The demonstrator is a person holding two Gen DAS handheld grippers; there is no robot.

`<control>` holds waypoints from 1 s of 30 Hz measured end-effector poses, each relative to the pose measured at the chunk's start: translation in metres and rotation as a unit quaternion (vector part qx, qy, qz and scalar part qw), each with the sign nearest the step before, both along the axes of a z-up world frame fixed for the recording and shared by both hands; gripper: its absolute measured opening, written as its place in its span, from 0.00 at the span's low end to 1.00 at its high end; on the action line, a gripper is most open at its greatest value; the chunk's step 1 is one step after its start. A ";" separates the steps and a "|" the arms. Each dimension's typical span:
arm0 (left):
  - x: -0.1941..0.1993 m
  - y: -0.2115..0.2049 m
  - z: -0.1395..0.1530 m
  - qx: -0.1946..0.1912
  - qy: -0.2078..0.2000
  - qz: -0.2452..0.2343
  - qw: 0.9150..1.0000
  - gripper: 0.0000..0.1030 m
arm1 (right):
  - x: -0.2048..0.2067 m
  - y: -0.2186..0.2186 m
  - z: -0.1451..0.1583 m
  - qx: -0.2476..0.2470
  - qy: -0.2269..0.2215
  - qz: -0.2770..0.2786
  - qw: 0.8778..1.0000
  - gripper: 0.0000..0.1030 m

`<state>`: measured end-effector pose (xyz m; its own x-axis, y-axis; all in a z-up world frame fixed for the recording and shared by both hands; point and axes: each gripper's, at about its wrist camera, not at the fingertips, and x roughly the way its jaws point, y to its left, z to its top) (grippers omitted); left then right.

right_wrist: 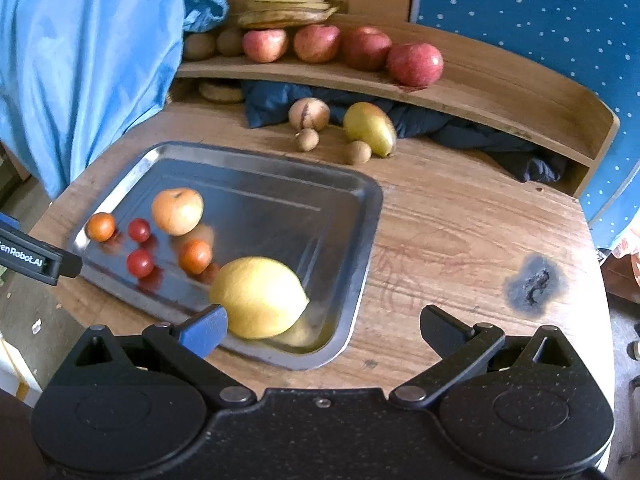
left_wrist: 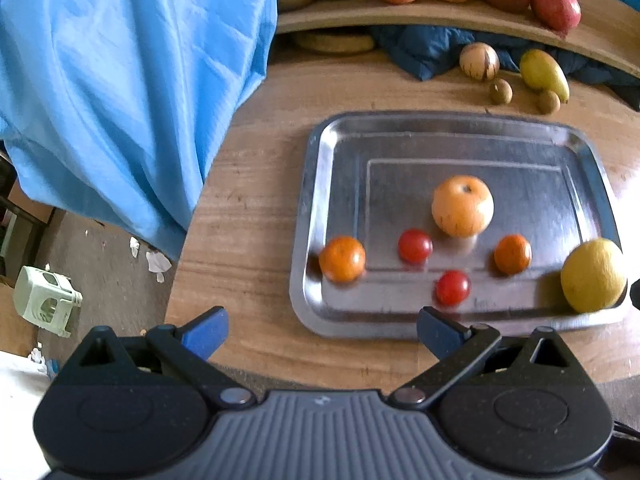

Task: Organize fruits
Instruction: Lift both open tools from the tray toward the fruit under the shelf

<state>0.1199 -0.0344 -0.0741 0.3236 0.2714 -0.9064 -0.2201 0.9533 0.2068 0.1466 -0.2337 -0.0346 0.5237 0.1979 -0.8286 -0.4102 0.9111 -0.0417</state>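
Landmark: the rectangular stainless-steel tray on the worn wooden table. At the tray's near-left edge hovers the left gripper, its blue-padded jaws spread wide and holding nothing. Inside the tray, from its left side rightward, lie a small orange tangerine, two red cherry tomatoes, a large pale-orange round fruit near the tray's centre, a second small orange tangerine, and a large yellow lemon resting against the tray's near-right corner. Above that corner is the right gripper, its jaws likewise apart and empty, the left pad just beside the lemon; whether it touches cannot be told. Beyond the tray's far edge, loose on the table, lie a round cream striped fruit, two small brown round fruits and a yellow-green mango, with a curved wooden shelf of red apples further beyond. The step in hand appears to be collection into the tray, the lemon seemingly newly set. The next move probably calls for reaching past the tray's far edge to one loose fruit; the small brown ones will likely roll unless the jaws are centred.
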 end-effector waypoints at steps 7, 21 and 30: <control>0.027 0.000 0.009 0.002 -0.018 -0.008 1.000 0.99 | 0.017 0.001 0.005 0.014 -0.015 -0.010 1.000 0.99; 0.112 -0.015 0.010 0.007 -0.033 -0.044 0.998 0.99 | 0.065 -0.005 0.007 0.043 -0.040 -0.064 0.996 0.99; 0.157 -0.020 -0.003 0.005 -0.018 -0.069 0.997 0.99 | 0.091 -0.008 -0.005 0.038 -0.032 -0.094 0.994 0.99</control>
